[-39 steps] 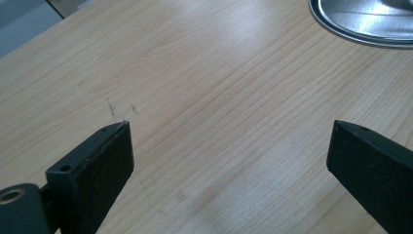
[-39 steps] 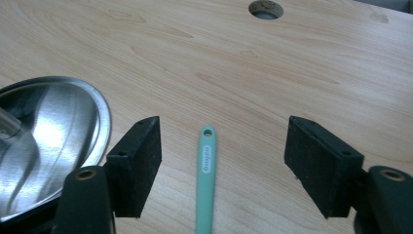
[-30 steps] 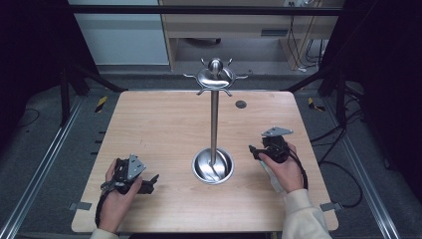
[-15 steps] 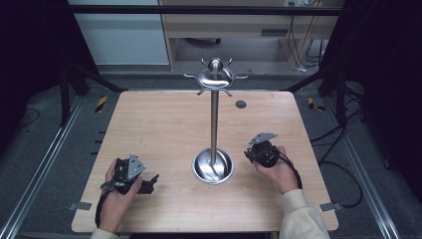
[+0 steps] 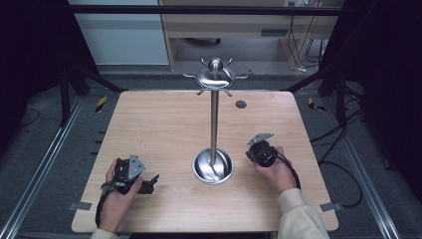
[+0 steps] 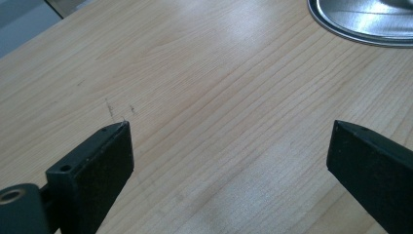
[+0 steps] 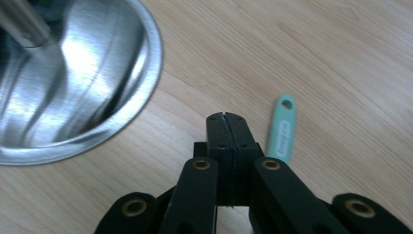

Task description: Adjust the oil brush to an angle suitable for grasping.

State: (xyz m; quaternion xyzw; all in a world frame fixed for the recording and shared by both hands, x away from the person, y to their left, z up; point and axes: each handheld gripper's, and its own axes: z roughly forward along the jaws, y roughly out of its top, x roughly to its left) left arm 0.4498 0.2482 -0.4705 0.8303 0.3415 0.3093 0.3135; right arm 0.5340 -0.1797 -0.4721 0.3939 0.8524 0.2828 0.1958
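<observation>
A tall steel stand (image 5: 214,124) with hooks around its top rises from a round dish base (image 5: 213,165) at the table's middle. My right gripper (image 5: 250,154) lies low just right of that base; its jaws have just been closing. In the right gripper view they (image 7: 225,116) are pressed together with nothing between them. A mint-green handle with a hole (image 7: 284,129) lies flat on the wood beside them, and the base rim (image 7: 146,97) is close at left. My left gripper (image 5: 151,182) rests at the front left, open (image 6: 229,131) over bare wood.
A small dark round spot (image 5: 241,104) sits on the wooden table (image 5: 164,129) behind the stand. Metal brackets (image 5: 79,205) hold the table's front corners. Black frame posts and cables stand beyond the table's sides.
My right hand has sunk and shifted left toward the stand's base, and its gripper now lies lower on the table. The left hand has stayed put.
</observation>
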